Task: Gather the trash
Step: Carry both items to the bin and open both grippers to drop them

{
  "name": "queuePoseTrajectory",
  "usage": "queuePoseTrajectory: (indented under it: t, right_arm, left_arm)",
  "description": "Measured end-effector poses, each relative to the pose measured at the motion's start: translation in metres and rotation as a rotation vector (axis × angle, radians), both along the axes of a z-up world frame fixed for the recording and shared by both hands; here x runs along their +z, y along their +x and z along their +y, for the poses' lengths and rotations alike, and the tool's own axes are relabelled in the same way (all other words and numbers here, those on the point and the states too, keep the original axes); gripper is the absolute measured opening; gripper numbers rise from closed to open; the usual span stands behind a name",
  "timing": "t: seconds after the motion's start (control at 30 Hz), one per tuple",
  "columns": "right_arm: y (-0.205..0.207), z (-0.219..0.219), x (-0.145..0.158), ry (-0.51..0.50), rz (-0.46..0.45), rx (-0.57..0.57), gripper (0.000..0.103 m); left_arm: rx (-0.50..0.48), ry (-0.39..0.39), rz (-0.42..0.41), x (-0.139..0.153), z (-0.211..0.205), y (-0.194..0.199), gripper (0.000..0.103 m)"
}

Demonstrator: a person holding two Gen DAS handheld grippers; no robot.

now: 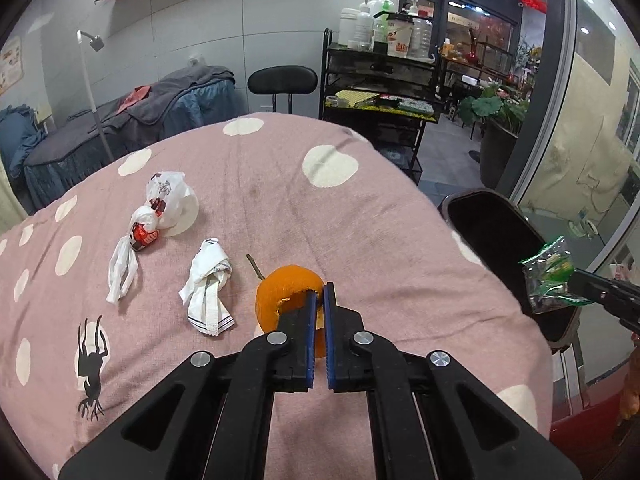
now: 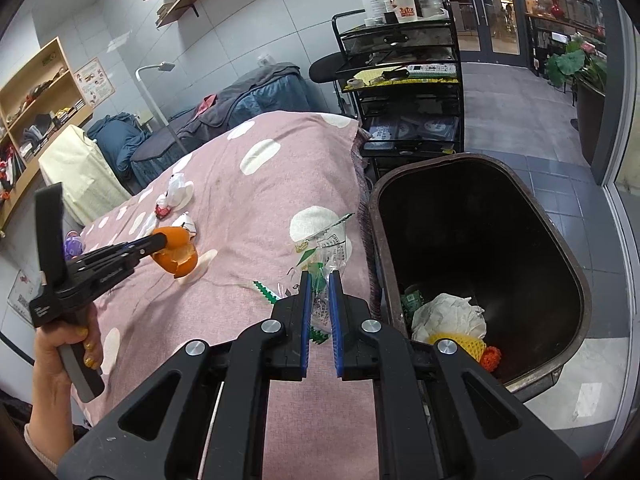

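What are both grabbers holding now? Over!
Left gripper shut on orange peel. Right gripper shut on clear green wrapper. Bin beside bed, nothing blocking.

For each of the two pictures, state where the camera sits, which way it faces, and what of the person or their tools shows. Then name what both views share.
Left wrist: rides the left gripper, looking down its fingers across the pink bedcover; it is shut on an orange peel.
Right wrist: rides the right gripper, facing bedcover and bin, shut on a clear wrapper; a hand shows.
Shared: peel, wrapper, bedcover, bin, black cart.
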State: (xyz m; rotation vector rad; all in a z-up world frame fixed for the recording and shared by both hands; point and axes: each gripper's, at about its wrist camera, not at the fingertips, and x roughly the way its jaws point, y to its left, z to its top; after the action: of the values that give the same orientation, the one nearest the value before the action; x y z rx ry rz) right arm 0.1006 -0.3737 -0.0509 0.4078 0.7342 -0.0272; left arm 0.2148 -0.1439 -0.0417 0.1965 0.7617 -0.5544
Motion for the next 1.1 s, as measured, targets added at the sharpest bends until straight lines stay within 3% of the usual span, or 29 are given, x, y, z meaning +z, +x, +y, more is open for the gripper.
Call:
queuePoseTrajectory:
  t: [0.33,0.6,0.63,0.7,0.77,1.1]
  right_arm:
    - [-0.009,-0.028,0.005,-0.051,-0.005,-0.079,0.010]
    - [-0.009,-0.068,-0.024,-0.062,0.074,-0.189,0.010]
    - [-0.009,-0.073,-0.029,-0.051,0.084,-0.196,0.014]
    - [-0.010,-0.081,-0.043,-0.034,0.112,-0.213,0.032]
    - [-0.014,-0.086,-0.052,-0.033,0.127,-0.232,0.045]
    - [-0.053,-0.106,-0.063,-0.060,0.138,-0.325,0.050]
  left_arm:
    - [-0.118,-0.112,-0.057,0.038,-0.035,-0.037,0.004]
    - [-0.216,-0.129,-0.074,0.042,-0.080,-0.052,0.004]
    - [-0.228,-0.129,-0.074,0.042,-0.086,-0.053,0.004]
    - [-0.253,-0.128,-0.070,0.040,-0.099,-0.056,0.004]
    - [-0.277,-0.125,-0.066,0.038,-0.114,-0.060,0.004]
    - [-0.394,-0.093,-0.014,0.012,-0.181,-0.077,0.004]
